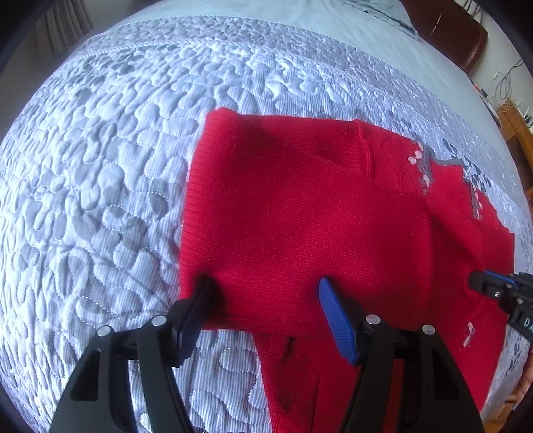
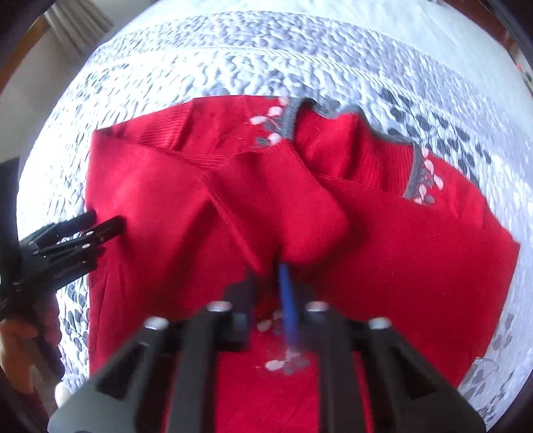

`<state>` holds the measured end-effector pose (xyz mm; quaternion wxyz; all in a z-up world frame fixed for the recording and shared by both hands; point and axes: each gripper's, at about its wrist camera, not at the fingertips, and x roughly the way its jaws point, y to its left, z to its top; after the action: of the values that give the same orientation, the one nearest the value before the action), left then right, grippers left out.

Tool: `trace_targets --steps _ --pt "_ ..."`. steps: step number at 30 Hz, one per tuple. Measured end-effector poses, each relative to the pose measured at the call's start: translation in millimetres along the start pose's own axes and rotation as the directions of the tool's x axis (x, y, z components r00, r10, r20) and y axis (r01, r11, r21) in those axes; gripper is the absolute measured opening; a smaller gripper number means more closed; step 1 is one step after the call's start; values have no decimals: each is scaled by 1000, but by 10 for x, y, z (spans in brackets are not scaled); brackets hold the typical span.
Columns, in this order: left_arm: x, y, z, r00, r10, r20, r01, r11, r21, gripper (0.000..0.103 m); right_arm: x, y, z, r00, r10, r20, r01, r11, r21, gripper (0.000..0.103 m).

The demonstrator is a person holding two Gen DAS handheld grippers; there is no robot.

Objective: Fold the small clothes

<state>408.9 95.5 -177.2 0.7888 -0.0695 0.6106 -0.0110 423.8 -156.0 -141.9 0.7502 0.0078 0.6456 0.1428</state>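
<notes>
A red knit sweater (image 1: pixel 333 206) (image 2: pixel 416 249) with a grey collar trim and pale flower stitching lies flat on the quilted bedspread. One sleeve (image 2: pixel 286 213) is folded across its front. My left gripper (image 1: pixel 266 286) (image 2: pixel 105 221) is open and points down at the sweater's near left corner. One black fingertip (image 1: pixel 206 283) touches the edge and the blue pad (image 1: pixel 328 299) rests on the knit. My right gripper (image 2: pixel 266 283) (image 1: pixel 479 283) is shut, pinching red fabric just below the folded sleeve's cuff.
The grey and white quilted bedspread (image 1: pixel 100 200) (image 2: pixel 233 50) spreads all around the sweater. A brown headboard (image 1: pixel 449 30) and wooden furniture with cables (image 1: pixel 519 126) sit at the far right. A person's hand (image 2: pixel 20 339) holds the left gripper.
</notes>
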Motion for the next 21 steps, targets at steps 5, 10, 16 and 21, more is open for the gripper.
trace_targets --steps 5,10,16,21 --pt "-6 5 -19 1000 -8 9 8 1000 -7 67 -427 -482 -504 988 121 90 -132 984 119 7" --pt "-4 -41 -42 1000 12 18 -12 1000 -4 69 -450 -914 -1263 998 29 63 -41 978 205 35" --pt "-89 -34 -38 999 -15 35 16 999 -36 69 -408 -1405 -1476 992 105 74 -123 942 311 37" --pt "-324 133 -63 992 -94 89 106 986 -131 70 -274 -1447 -1153 979 191 77 -206 927 315 44"
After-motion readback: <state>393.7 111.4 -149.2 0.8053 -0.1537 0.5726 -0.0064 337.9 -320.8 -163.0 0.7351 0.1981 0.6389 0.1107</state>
